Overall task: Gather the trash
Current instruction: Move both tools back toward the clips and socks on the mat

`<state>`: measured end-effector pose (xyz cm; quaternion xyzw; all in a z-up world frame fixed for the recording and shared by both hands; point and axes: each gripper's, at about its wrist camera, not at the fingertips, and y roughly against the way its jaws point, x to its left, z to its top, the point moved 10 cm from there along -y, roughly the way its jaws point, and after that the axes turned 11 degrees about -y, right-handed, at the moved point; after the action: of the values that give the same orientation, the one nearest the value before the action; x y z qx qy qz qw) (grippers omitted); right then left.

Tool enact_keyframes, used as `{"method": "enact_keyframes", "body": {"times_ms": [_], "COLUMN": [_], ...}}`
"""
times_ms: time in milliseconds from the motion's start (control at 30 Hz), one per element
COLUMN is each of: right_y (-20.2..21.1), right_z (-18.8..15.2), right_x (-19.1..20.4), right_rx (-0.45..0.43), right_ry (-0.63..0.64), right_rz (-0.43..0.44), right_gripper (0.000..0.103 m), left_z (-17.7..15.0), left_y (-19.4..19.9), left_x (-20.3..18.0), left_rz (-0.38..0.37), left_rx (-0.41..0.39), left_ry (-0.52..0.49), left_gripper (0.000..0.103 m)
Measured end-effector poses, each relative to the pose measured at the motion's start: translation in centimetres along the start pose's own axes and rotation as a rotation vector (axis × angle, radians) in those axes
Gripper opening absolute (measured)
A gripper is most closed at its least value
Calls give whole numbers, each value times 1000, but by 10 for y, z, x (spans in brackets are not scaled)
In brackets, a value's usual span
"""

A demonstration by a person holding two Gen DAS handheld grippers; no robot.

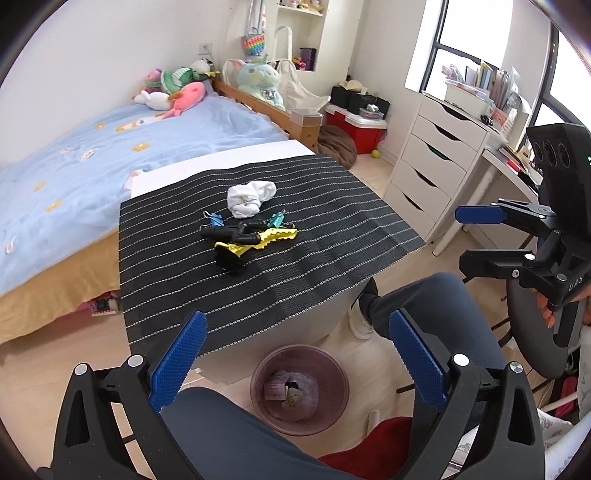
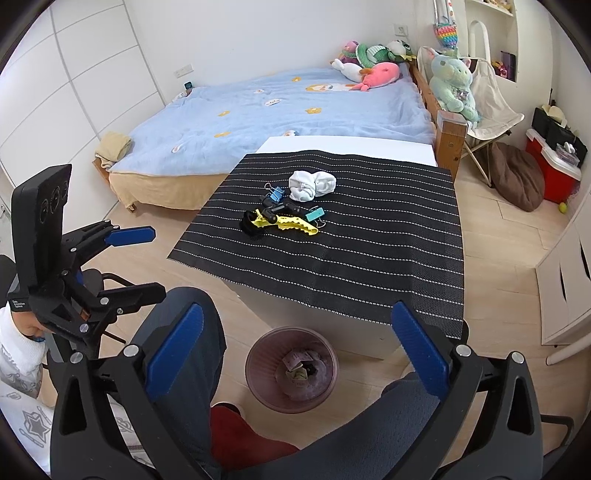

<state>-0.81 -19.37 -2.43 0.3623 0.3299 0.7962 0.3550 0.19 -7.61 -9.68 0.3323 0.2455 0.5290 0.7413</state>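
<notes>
White walls enclose a pale wood floor (image 2: 498, 229). A bed (image 2: 280, 107) with a blue cover lies at twelve o'clock. A white drawer unit (image 1: 432, 166) stands at two o'clock beneath a bright window (image 1: 469, 26).

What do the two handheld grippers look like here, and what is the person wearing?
Both the left gripper and the right gripper are matte black frames with silver rivets and blue textured pads. A black block with round lenses tops each. The person wears dark trousers and a white patterned sleeve.
</notes>
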Motion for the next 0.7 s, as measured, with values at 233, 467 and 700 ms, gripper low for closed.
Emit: {"method": "enact_keyframes", "body": {"times_ms": [233, 467, 700], "right_y": [-6, -20, -25], "right_z": [15, 31, 34], "right_x": [-3, -10, -12], "right_rx": [-2, 9, 16], "right_ry": [12, 15, 17], "right_rz": [-9, -25, -26], "right_gripper": [100, 100, 100], "left_z": [8, 19, 25], "left_y": [-4, -14, -37], "left_x": [18, 35, 49], "left_rz": [33, 43, 29], "left_rx": [-9, 0, 41], "left_ry": [-2, -20, -38], "left_gripper": [95, 95, 95]}}
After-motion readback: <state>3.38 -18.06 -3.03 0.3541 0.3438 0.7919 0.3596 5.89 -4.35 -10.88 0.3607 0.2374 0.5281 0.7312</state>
